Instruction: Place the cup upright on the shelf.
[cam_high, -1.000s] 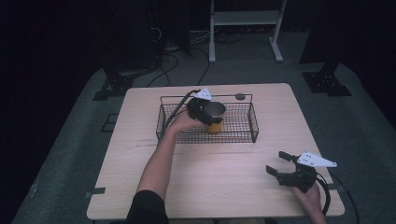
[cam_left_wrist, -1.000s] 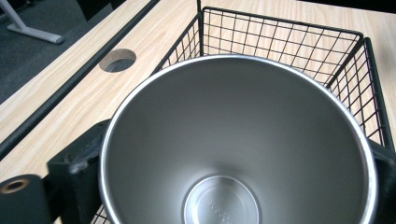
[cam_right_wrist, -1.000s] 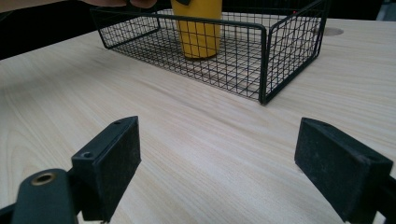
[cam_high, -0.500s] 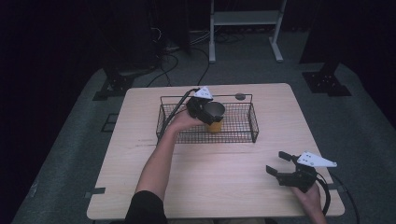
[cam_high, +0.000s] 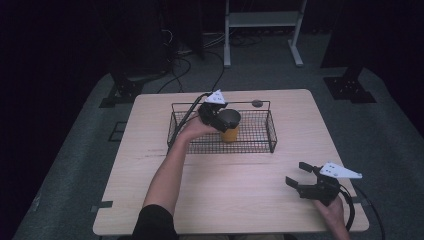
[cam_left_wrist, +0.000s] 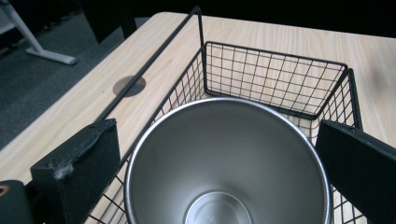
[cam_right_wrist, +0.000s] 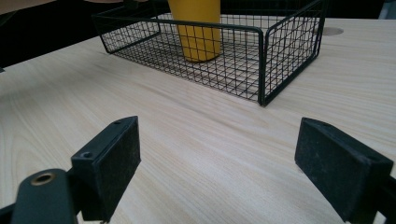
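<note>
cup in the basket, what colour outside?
Yellow outside, bare steel inside. The cup shows its wall best in the right gripper view, standing in the wire basket.

high: overhead, far | left: close above cup | right: low, facing basket

The left forearm is reaching forward and slightly right from the near edge, sleeve pushed to the elbow. Its hand is gripping the left tongs, which are tilting down with the jaws set wide on either side of something held between them. The right hand is staying low at the near right corner, holding the right tongs level, jaws spread wide apart and holding nothing, pointing left and forward.
</note>
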